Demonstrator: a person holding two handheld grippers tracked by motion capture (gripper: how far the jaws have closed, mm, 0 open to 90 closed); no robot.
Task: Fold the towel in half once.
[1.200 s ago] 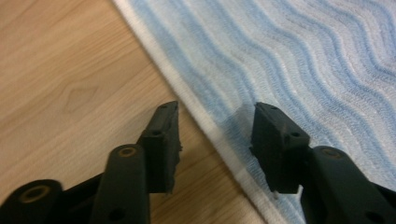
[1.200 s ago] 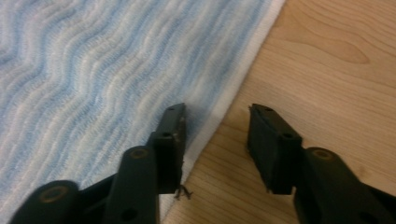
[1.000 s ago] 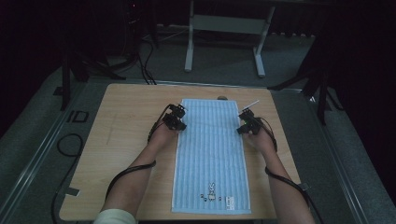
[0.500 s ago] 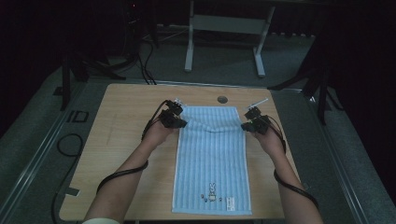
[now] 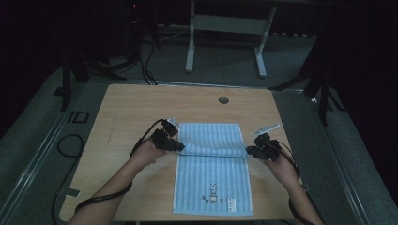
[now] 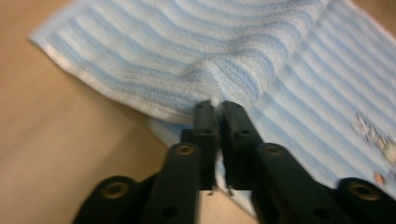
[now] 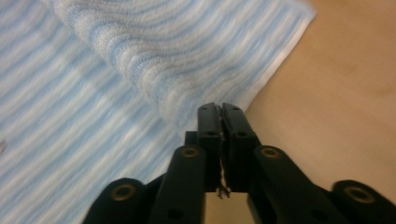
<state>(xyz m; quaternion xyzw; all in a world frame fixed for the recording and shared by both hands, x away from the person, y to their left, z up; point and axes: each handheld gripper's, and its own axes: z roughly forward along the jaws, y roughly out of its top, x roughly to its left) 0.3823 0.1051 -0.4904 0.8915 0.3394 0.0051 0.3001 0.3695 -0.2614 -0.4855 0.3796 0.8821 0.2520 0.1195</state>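
A light blue striped towel (image 5: 213, 178) lies lengthwise on the wooden table (image 5: 126, 122), with a small bunny print near its front end. Its far end is folded back toward me, lifted at both corners. My left gripper (image 5: 180, 146) is shut on the towel's left far corner; in the left gripper view the cloth (image 6: 196, 65) bunches at the closed jaws of that gripper (image 6: 215, 106). My right gripper (image 5: 248, 151) is shut on the right far corner, and in the right gripper view the towel (image 7: 154, 60) drapes from my gripper (image 7: 218, 108).
A round grommet hole (image 5: 223, 100) sits near the table's far edge. A metal stand (image 5: 225, 28) is on the dark floor behind the table. Cables (image 5: 70, 145) lie on the floor at left. Bare wood lies on both sides of the towel.
Both grippers have pulled the towel's far edge toward me, from the far part of the table to about its middle, folding the towel over itself.
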